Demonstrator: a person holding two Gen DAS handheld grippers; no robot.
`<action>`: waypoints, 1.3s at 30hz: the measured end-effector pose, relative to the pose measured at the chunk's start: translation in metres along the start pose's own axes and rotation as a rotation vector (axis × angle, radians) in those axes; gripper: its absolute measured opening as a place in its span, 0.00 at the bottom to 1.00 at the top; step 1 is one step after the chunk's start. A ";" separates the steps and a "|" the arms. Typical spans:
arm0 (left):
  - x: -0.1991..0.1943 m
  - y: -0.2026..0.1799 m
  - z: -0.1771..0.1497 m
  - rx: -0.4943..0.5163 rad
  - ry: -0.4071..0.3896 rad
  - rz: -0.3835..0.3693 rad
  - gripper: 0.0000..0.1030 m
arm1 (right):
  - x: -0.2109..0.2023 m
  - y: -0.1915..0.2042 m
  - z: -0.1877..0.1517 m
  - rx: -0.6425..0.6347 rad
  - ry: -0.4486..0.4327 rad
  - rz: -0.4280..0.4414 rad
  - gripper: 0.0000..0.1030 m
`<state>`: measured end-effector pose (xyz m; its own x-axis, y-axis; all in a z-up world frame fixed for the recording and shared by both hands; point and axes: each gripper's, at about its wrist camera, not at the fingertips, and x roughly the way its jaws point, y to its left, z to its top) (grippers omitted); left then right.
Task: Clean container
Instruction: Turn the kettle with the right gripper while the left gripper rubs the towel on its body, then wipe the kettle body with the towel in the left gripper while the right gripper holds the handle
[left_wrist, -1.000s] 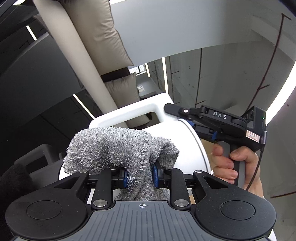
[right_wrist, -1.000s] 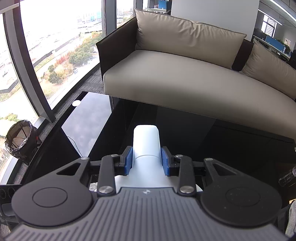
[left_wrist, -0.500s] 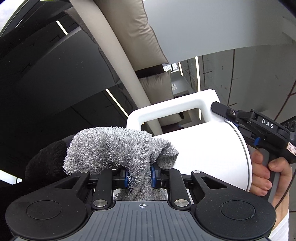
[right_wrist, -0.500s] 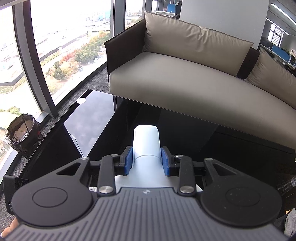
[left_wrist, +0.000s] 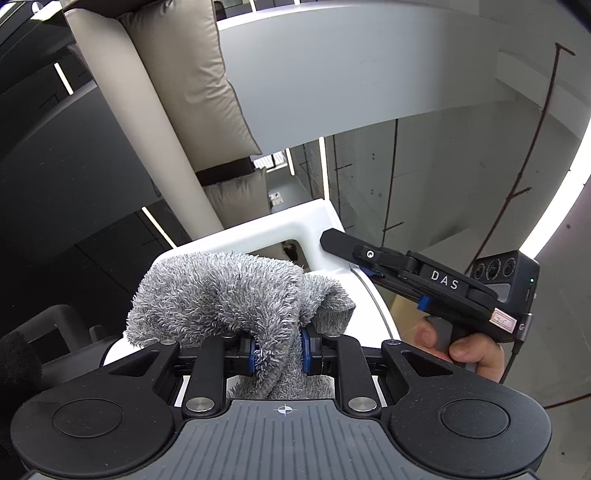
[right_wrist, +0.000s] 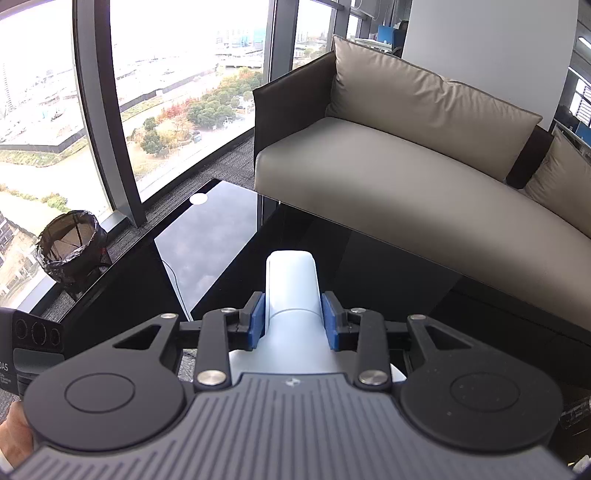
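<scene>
A white container (left_wrist: 314, 236) with a long handle lies tilted in the left wrist view, mostly hidden behind a fluffy grey cloth (left_wrist: 229, 295). My left gripper (left_wrist: 277, 349) is shut on that cloth, which presses against the container's side. In the same view the right gripper (left_wrist: 332, 240) reaches in from the right, held by a hand (left_wrist: 476, 354), and clamps the handle's end. In the right wrist view the right gripper (right_wrist: 291, 321) is shut on the white handle (right_wrist: 291, 284), which sticks out forward between the blue pads.
A beige sofa (right_wrist: 424, 166) with cushions stands behind a glossy black table (right_wrist: 221, 236). A bin lined with a dark bag (right_wrist: 70, 247) sits on the floor by tall windows (right_wrist: 177, 74). The left gripper's housing (right_wrist: 33, 347) shows at the lower left.
The container swung right and back left in the left wrist view, with the cloth rubbing across its side. The right gripper tilted upward while keeping its hold on the handle.
</scene>
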<state>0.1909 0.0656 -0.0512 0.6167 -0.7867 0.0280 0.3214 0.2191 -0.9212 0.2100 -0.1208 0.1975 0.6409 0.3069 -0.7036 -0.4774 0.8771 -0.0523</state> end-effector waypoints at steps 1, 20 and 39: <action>0.001 0.000 0.000 -0.002 -0.003 -0.010 0.18 | 0.000 0.001 0.000 -0.011 -0.001 0.005 0.34; 0.016 -0.001 -0.005 -0.071 -0.031 -0.055 0.20 | -0.004 0.024 -0.005 -0.161 -0.017 0.082 0.35; 0.033 0.026 -0.010 -0.123 -0.007 0.202 0.20 | -0.010 0.037 -0.007 -0.258 -0.010 0.120 0.35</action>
<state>0.2125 0.0397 -0.0778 0.6647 -0.7300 -0.1590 0.1014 0.2989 -0.9489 0.1821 -0.0938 0.1975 0.5760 0.4078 -0.7085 -0.6868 0.7114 -0.1489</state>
